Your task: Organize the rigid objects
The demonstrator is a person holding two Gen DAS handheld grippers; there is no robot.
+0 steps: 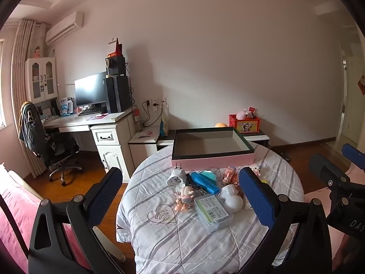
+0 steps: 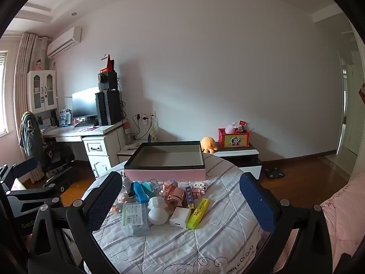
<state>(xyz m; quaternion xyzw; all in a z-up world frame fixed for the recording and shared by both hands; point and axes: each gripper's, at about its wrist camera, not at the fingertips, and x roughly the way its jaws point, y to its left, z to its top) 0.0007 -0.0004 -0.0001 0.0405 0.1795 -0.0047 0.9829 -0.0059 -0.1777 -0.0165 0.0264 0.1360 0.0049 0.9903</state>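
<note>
A round table under a striped quilt [image 1: 173, 239] [image 2: 219, 233] carries a heap of small items in front of an empty pink box with a dark rim [image 1: 212, 159] [image 2: 164, 173]. Among them are a clear plastic case [image 1: 213, 212] [image 2: 134, 219], a white snowman figure [image 1: 231, 199] [image 2: 157, 211], a blue highlighter [image 1: 205, 182] [image 2: 139, 191], a white plug adapter [image 1: 175, 177], a small doll [image 1: 184, 197], a white charger [image 2: 179, 217] and a yellow highlighter [image 2: 198, 213]. My left gripper [image 1: 180, 196] and right gripper [image 2: 180, 201] both hover open above the near side of the heap, with nothing between their fingers.
A desk with monitor and computer tower [image 1: 100, 105] and an office chair [image 1: 45, 141] stand at the left. Behind the table are a low cabinet [image 2: 239, 157] with a red box [image 2: 232, 137] and a yellow plush [image 2: 208, 145]. Pink bedding [image 1: 16, 217] [image 2: 342, 217] lies on both sides.
</note>
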